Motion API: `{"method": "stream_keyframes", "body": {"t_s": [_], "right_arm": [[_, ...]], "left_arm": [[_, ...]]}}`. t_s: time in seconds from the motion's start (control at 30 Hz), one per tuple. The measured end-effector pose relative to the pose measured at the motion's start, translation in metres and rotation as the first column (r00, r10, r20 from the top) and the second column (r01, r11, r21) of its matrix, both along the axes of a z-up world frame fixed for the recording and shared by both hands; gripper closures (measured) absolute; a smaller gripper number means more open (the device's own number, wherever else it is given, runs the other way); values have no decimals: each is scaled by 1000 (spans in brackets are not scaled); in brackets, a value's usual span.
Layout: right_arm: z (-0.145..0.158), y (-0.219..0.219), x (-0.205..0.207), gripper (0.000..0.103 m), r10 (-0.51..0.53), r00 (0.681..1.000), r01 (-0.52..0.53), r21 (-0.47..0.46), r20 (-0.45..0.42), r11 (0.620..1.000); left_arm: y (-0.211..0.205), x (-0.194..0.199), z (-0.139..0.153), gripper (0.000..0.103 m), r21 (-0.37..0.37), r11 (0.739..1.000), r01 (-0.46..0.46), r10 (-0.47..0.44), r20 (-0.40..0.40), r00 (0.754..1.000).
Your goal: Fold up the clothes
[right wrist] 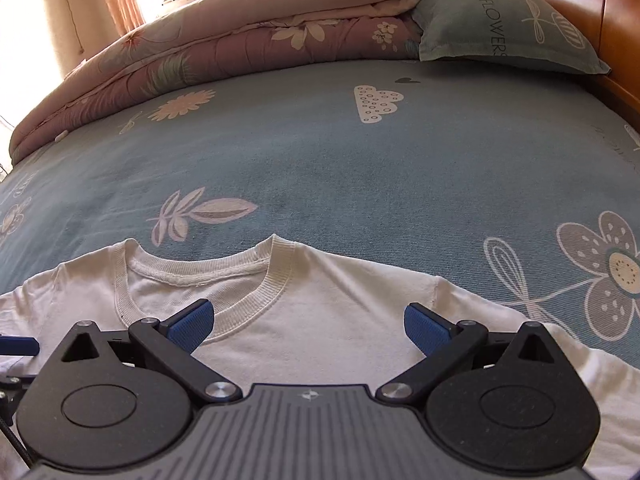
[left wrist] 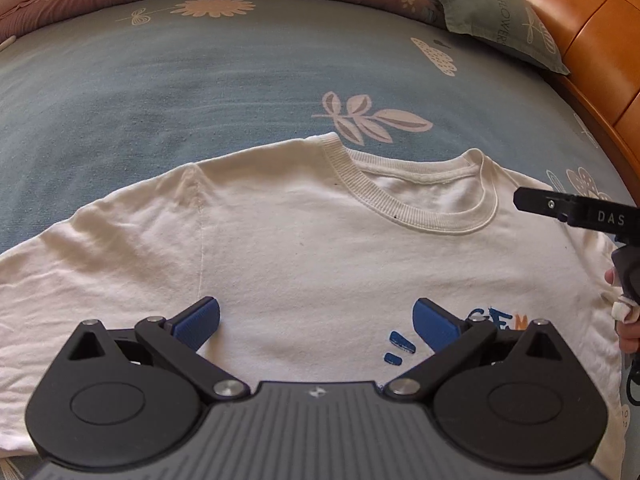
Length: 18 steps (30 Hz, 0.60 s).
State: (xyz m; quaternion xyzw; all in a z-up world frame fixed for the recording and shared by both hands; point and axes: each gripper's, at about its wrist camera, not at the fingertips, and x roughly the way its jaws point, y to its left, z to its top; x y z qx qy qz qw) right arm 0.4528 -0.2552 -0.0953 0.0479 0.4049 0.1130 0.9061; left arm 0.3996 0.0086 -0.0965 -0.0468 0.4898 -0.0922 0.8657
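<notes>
One white T-shirt (left wrist: 280,248) lay flat, front side up, on a blue bedsheet (left wrist: 160,92) printed with flowers and leaves, its ribbed collar (left wrist: 400,208) toward the far side. One grey-green pillow (right wrist: 500,28) read "FLOWERS"; one folded quilt (right wrist: 200,56) sat beside it. A blue and orange chest print (left wrist: 404,344) was partly hidden and unreadable. Two grippers hovered over the shirt: the left gripper (left wrist: 316,322) and right gripper (right wrist: 308,326) both spread wide, blue pads (right wrist: 192,326) gripping nothing. The right tool's side read "DAS".
</notes>
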Motion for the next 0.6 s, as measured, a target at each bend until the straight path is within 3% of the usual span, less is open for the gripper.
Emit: {"method": "stream_keyframes", "body": {"t_s": [0.07, 0.17, 0.37, 0.47, 0.6], "right_arm": [[-11, 2, 9, 0, -16, 1000, 16, -12, -24, 1000], [-19, 9, 18, 0, -20, 1000, 20, -85, 5, 996], [-19, 15, 37, 0, -29, 999, 30, -112, 14, 993], [-2, 8, 27, 0, -27, 1000, 28, -67, 4, 997], [21, -9, -8, 0, -73, 997, 75, -79, 38, 994]], "left_arm": [[0, 1, -2, 1, 2, 1000, 7, -7, -2, 1000], [3, 3, -2, 1, -13, 1000, -4, 4, -2, 1000], [5, 7, -3, 1, -38, 999, -27, 27, -8, 1000], [5, 7, -3, 1, -38, 999, -23, 22, -12, 1000], [5, 7, -3, 1, -33, 999, -11, 10, -10, 1000]]}}
